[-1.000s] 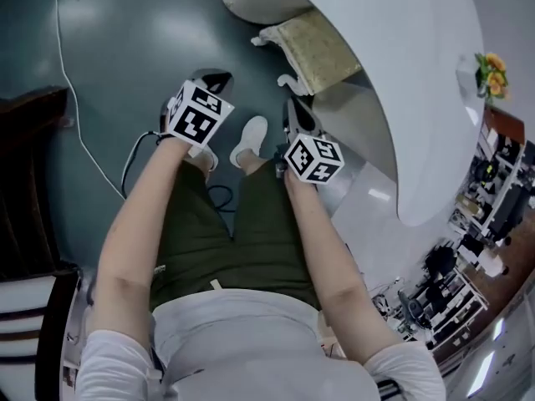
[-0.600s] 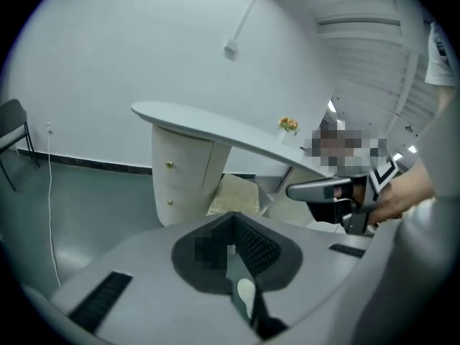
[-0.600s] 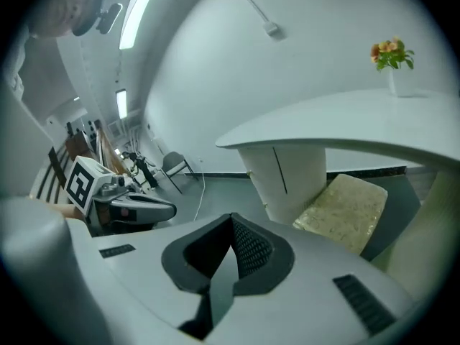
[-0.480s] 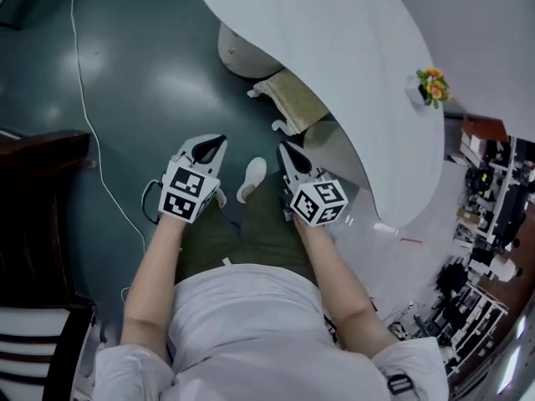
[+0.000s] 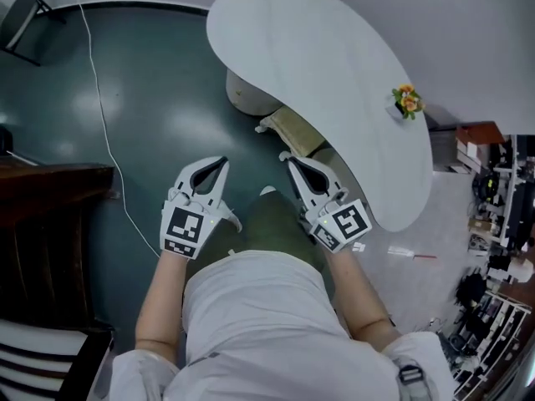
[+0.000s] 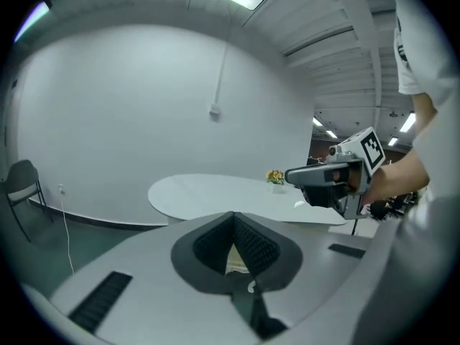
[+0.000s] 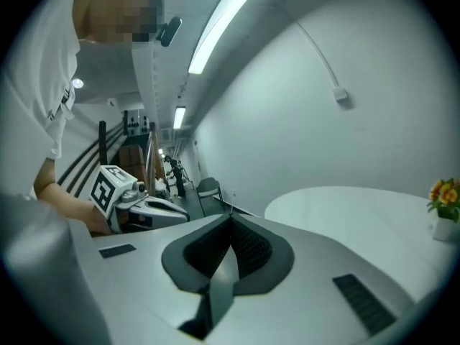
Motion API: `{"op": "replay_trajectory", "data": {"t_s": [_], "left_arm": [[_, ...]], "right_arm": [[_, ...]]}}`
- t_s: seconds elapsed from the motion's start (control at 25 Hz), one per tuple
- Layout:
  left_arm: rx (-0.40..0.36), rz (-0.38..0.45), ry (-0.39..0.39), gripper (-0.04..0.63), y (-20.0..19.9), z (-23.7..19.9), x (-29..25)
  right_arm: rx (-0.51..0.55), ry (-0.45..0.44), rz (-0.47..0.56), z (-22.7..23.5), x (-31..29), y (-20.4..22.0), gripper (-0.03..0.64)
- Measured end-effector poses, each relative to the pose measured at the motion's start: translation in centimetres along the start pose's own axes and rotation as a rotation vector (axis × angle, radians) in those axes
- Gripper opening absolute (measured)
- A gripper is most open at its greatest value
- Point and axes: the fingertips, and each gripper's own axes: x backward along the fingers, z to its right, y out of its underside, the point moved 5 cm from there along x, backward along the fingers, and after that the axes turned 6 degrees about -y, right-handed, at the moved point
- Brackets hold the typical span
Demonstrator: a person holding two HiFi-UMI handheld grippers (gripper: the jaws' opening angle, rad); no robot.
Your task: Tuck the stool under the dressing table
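The white kidney-shaped dressing table (image 5: pixel 334 73) fills the upper middle of the head view. The stool (image 5: pixel 292 130), with a beige cushion and white curled legs, stands partly under its near edge, beside the table's pedestal (image 5: pixel 247 97). My left gripper (image 5: pixel 219 164) and right gripper (image 5: pixel 288 164) are side by side in front of my body, both shut and empty, held apart from the stool. In the left gripper view the shut left gripper (image 6: pixel 233 214) faces the tabletop (image 6: pixel 215 192), with the right gripper (image 6: pixel 330 182) to its right. In the right gripper view the right gripper (image 7: pixel 231 218) is shut too.
A small pot of flowers (image 5: pixel 407 100) sits on the table's far right. A dark wooden piece of furniture (image 5: pixel 50 215) stands at the left, with a white cable (image 5: pixel 104 140) across the green floor. A folding chair (image 5: pixel 21 19) is top left; cluttered equipment (image 5: pixel 501 215) lies right.
Both grippers have risen, still shut, and moved away from the stool. The view has lifted, so the whole tabletop now shows and the stool sits farther beneath it.
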Motion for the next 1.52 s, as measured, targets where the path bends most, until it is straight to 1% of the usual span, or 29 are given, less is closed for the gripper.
{"op": "replay_trajectory", "data": {"t_s": [0.12,0.16,0.24,0.32,0.4,0.48,0.72,0.84,1.12,1.52], "left_arm": [[0.001,0.046,-0.036,0.002,-2.7,-0.3,2.5],[-0.001,0.057,-0.049,0.002,-3.5,-0.4,3.2],[0.001,0.078,-0.074,0.002,-4.9,-0.6,4.5],[0.025,0.105,-0.088,0.002,-6.1,-0.6,5.8],[0.044,0.130,-0.086,0.002,-7.0,-0.5,7.1],[0.042,0.157,-0.077,0.002,-7.7,-0.3,8.1],[0.037,0.231,-0.085,0.002,-9.9,0.1,10.6],[0.022,0.263,-0.085,0.002,-10.6,0.1,11.6],[0.023,0.282,-0.112,0.002,-10.6,-1.0,13.2],[0.014,0.277,-0.138,0.002,-10.5,-2.6,14.3]], "right_arm": [[-0.045,-0.064,0.075,-1.5,0.1,-3.8,0.009],[-0.043,-0.091,0.091,-2.2,0.1,-5.0,0.009],[-0.005,-0.134,0.108,-3.5,0.1,-7.2,0.009],[0.040,-0.158,0.110,-4.7,0.3,-8.9,0.009],[0.068,-0.172,0.113,-5.8,0.5,-10.0,0.009],[0.084,-0.179,0.121,-6.5,0.6,-10.9,0.009],[0.123,-0.204,0.112,-8.4,0.1,-11.5,0.009],[0.142,-0.215,0.122,-9.5,-0.5,-11.7,0.009],[0.154,-0.233,0.159,-10.9,-1.4,-12.2,0.009],[0.175,-0.225,0.146,-11.3,-2.4,-12.7,0.009]]}}
